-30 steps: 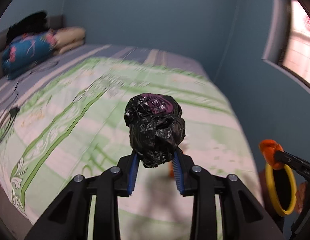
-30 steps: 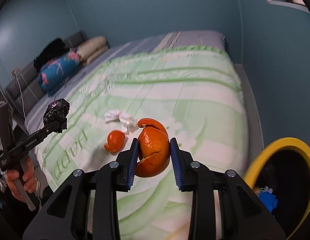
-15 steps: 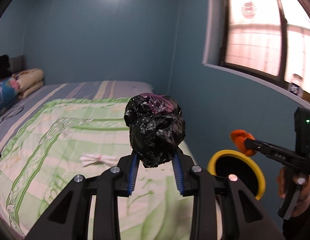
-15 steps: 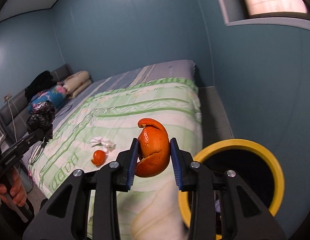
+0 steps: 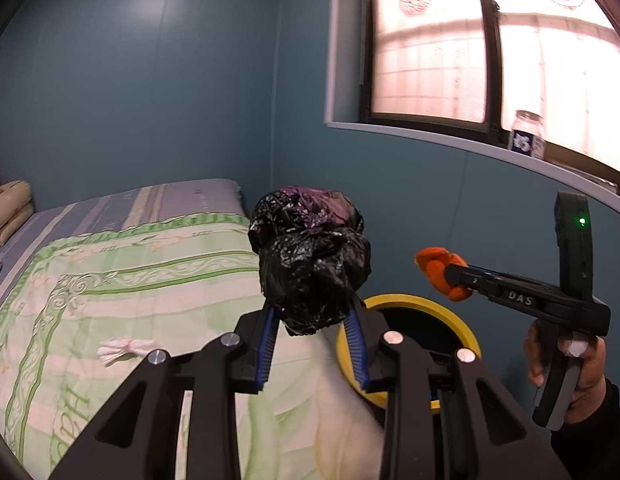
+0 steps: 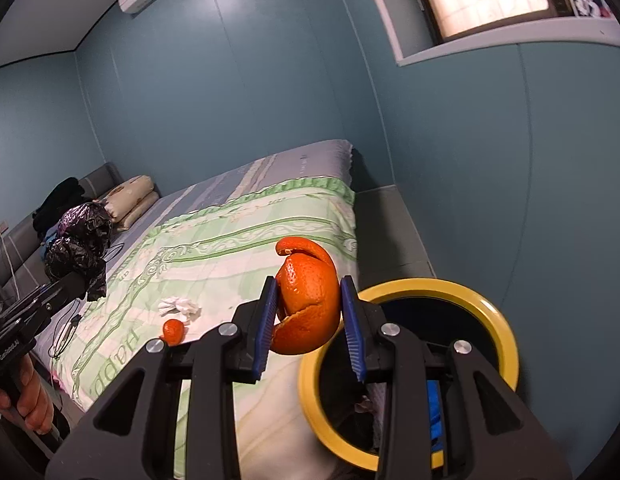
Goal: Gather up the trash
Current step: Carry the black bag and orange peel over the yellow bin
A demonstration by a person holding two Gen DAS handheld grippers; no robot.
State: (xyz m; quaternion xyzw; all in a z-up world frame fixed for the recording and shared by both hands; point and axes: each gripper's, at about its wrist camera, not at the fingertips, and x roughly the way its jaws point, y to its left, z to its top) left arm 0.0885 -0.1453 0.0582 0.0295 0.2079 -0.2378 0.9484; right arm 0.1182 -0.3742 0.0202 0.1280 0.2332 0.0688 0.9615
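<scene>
The left gripper [image 5: 313, 344] has its jaws closed on the lower part of a crumpled black plastic bag [image 5: 311, 264], so most of the wad bulges up and out above the blue pads. The right gripper [image 6: 310, 328] has its jaws pressed against the two flanks of a curled orange peel [image 6: 308, 300], whose torn tip arches over the top. Each piece appears to be pinched low and carried clear of the bed, likely so it can drop freely once the jaws part.

Both grippers point toward the yellow-rimmed bin [image 6: 505, 344], which stands beside the corner of the bed [image 6: 250, 248]. In the right wrist view the peel hangs near the bin's rim; whether it is already over the opening cannot be told. On the green quilt lie a smaller bit of orange peel [image 6: 172, 330] and a crumpled white tissue [image 6: 180, 306], near each other, apparently not yet collected.

The bin's inside is dark: a blue scrap shows, the rest is unreadable, and the gripper frames cover its near rim. The bag's contents are hidden. Only a hand [image 5: 577, 364] and a dark sleeve of the person appear at the frame edge.
</scene>
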